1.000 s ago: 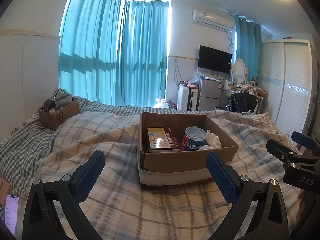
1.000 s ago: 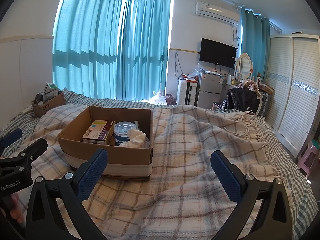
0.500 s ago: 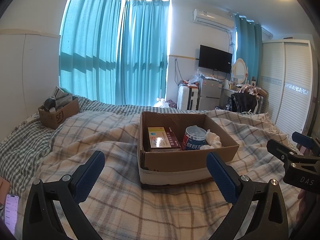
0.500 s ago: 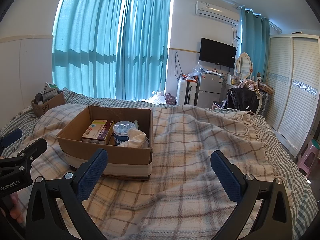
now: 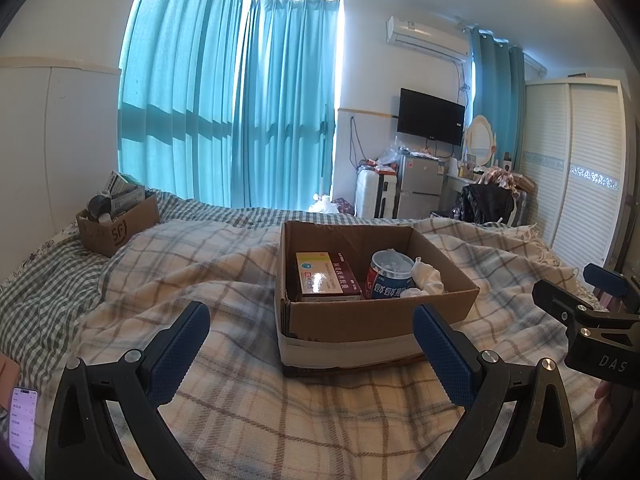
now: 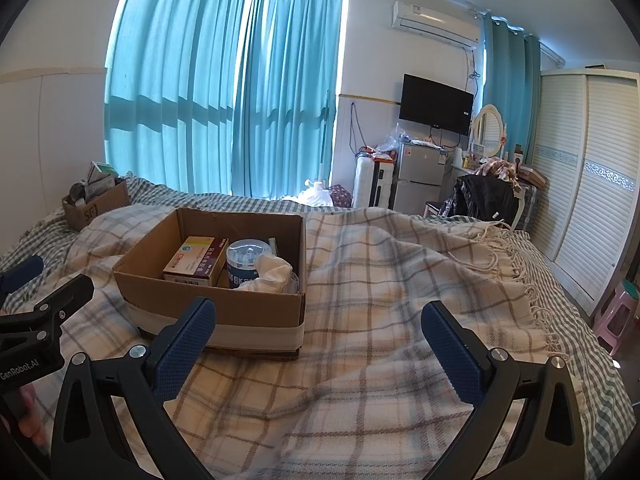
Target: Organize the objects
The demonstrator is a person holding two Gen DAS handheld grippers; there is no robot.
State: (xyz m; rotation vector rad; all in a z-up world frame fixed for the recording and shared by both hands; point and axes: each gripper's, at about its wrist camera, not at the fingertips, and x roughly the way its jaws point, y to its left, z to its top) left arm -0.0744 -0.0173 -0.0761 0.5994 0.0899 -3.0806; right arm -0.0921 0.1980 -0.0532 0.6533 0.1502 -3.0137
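An open cardboard box [image 5: 384,316] sits on the plaid blanket of the bed; it also shows in the right wrist view [image 6: 224,304]. Inside lie a yellow and dark red carton [image 5: 324,276], a blue round tub [image 5: 390,276] and crumpled white cloth [image 5: 428,280]. My left gripper [image 5: 312,344] is open and empty, held low in front of the box. My right gripper [image 6: 320,340] is open and empty, to the right of the box over bare blanket. Each gripper's body shows at the edge of the other's view.
A smaller cardboard box [image 5: 116,224] full of items stands at the bed's far left. A phone [image 5: 22,424] lies at the lower left. A fridge [image 5: 416,188], a chair with dark clothes [image 5: 488,200], a wardrobe [image 5: 576,184] and a pink stool [image 6: 616,312] stand beyond the bed.
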